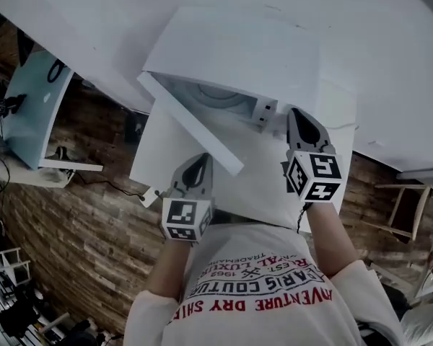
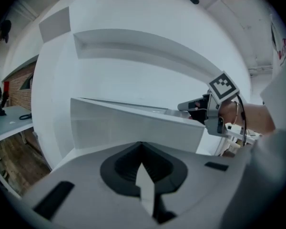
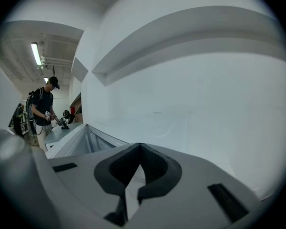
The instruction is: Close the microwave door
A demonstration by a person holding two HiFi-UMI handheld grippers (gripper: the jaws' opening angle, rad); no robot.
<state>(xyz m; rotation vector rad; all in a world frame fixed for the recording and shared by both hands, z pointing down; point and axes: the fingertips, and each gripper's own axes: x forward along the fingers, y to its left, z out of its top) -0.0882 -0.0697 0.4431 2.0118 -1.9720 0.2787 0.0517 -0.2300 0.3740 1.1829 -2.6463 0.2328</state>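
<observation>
Left tongs [image 1: 203,158], right tongs [image 1: 296,114] closed; microwave door [image 1: 187,125] open.

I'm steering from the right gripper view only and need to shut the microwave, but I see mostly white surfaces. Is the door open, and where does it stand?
Observer: Open. The head view shows the flat white microwave door hinged at the left and standing out toward the person from the boxy white microwave.
Operator: Where is the left gripper?
Observer: The left gripper is on the door's outer side near its free edge, jaws together, holding nothing.
Operator: And mine?
Observer: The right gripper is by the right end of the microwave's open front, not on the door.
</observation>
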